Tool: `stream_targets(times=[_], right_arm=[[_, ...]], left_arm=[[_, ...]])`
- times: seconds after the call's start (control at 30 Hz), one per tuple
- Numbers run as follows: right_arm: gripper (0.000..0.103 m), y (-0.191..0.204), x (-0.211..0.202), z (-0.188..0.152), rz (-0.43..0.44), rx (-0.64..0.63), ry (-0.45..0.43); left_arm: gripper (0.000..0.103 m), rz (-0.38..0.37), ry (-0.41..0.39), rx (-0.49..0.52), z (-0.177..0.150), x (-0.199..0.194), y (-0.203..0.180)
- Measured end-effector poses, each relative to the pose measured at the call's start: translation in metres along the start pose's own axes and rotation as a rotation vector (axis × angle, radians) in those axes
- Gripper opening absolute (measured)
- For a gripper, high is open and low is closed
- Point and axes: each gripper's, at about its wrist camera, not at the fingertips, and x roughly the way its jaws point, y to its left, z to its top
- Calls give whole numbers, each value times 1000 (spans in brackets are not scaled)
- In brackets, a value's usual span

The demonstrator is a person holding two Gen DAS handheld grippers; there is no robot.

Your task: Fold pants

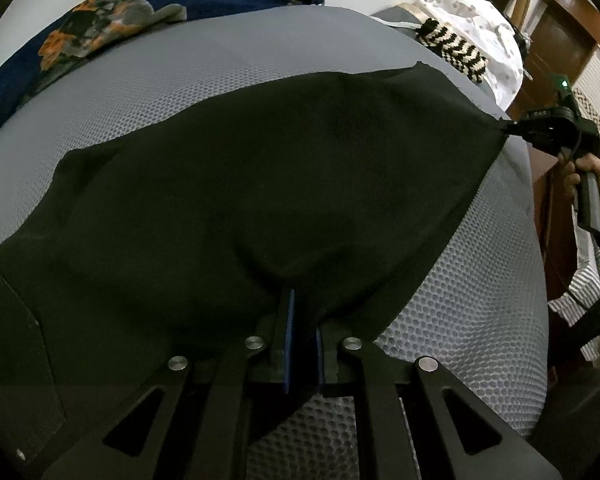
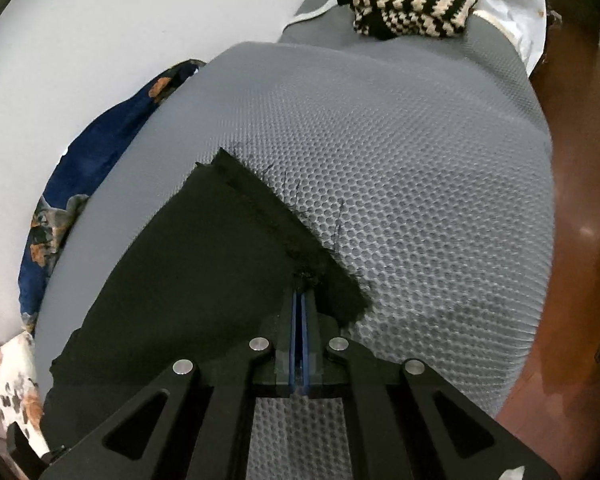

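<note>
Black pants (image 1: pixel 260 184) lie spread over a grey honeycomb-mesh mattress (image 1: pixel 180 92). My left gripper (image 1: pixel 303 312) is shut on the near edge of the pants, which bunch up between its blue pads. My right gripper (image 2: pixel 302 280) is shut on the frayed hem of the pants (image 2: pixel 204 264), held just above the mattress (image 2: pixel 400 200). In the left wrist view the right gripper (image 1: pixel 504 125) shows at the right, pinching the far corner of the cloth and pulling it taut. A back pocket shows at the lower left of that view.
A dark blue floral blanket (image 1: pixel 100 28) lies along the mattress's far left edge by the white wall. A black-and-cream zigzag knit (image 2: pixel 412 4) and a white spotted cloth (image 1: pixel 476 20) lie at the head end. Brown wooden furniture (image 2: pixel 572 200) stands to the right.
</note>
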Motion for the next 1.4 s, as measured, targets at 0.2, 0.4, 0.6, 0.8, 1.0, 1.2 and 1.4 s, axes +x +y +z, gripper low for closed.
stream_targets(times=[0.2, 0.4, 0.6, 0.8, 1.0, 1.2, 1.4], right_arm=[[1, 0, 6, -5, -35, -2, 24], [24, 5, -2, 5, -12, 0, 56], [25, 25, -11, 49, 53, -92, 39], [25, 66, 29, 99, 174, -198, 145], [24, 87, 77, 125, 168, -248, 247], [24, 91, 103, 137, 143, -286, 293], [23, 96, 111, 137, 151, -341, 314]], left_arm=[[11, 10, 4, 10, 1, 4, -6], [22, -18, 22, -27, 6, 3, -4], [54, -58, -5, -47, 7, -17, -2], [56, -68, -59, -104, 11, -35, 11], [56, -35, -119, -242, 22, -39, 39], [56, 21, -118, -338, 26, -36, 68], [56, 41, -110, -391, 29, -31, 82]])
